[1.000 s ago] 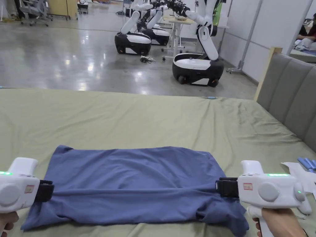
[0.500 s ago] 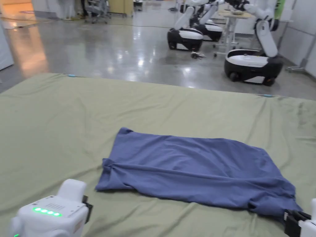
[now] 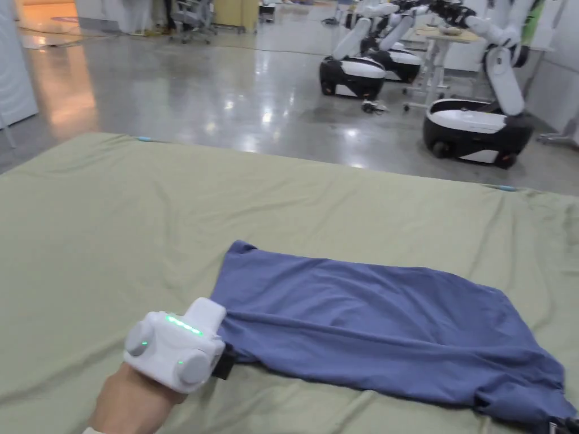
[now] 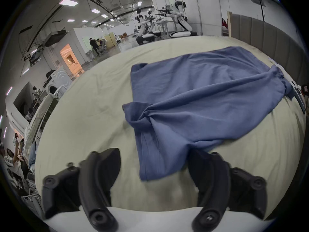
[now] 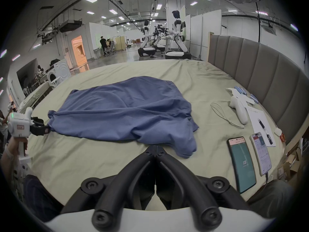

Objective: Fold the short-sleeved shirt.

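Green bedsheet (image 3: 113, 226), blue shirt (image 3: 384, 328) lengthwise between both grippers.

Matt blue cloth shirt (image 3: 390, 322) on a wrinkled olive bedsheet (image 3: 113, 226); glossy concrete floor (image 3: 198, 102)

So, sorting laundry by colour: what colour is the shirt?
Plain blue, no pattern; the shirt shows best in the right gripper view.

Blue short-sleeved shirt (image 3: 384, 322), folded lengthwise, wrinkled, lying flat on green bed sheet (image 3: 113, 226)
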